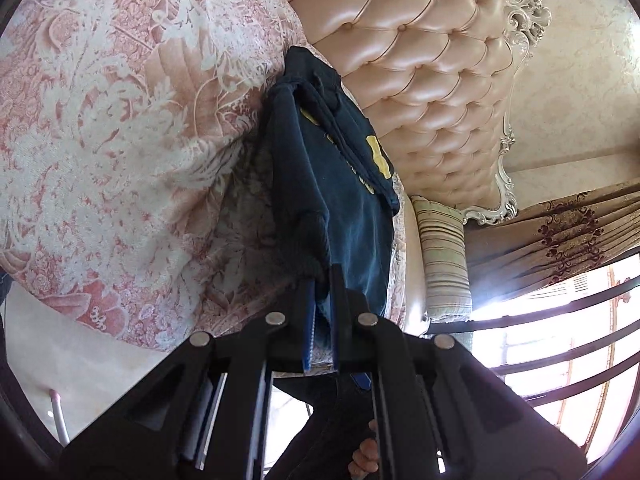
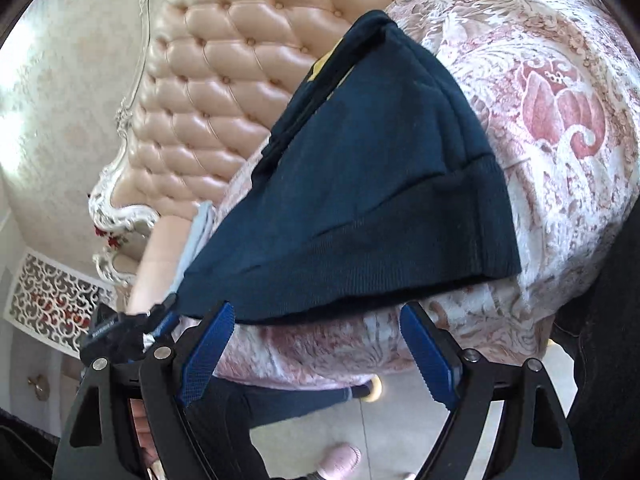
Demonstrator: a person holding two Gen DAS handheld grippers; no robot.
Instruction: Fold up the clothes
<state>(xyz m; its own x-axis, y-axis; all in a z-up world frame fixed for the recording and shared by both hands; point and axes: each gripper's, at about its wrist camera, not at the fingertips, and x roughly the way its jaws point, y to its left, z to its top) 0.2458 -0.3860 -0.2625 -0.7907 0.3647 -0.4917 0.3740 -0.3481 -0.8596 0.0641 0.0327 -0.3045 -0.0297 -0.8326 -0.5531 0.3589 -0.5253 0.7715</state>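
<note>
Two tongs, left point(image 1: 320, 280) pinching sweater point(image 1: 340, 200), right point(image 2: 316, 320) spread

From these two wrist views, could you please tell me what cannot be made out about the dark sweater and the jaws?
- Yellow print on the dark sweater: left wrist view, hidden in folds; unreadable.
- Sweater's far end, collar and sleeves: right wrist view, folded under its own body.
- Left gripper grip depth: its jaws cover the pinched hem.
- Right gripper: whether its open jaws touch the bedspread is unclear.

sweater's point(image 1: 344, 200) yellow print mostly folded under, bedspread point(image 1: 120, 140) cropped
</note>
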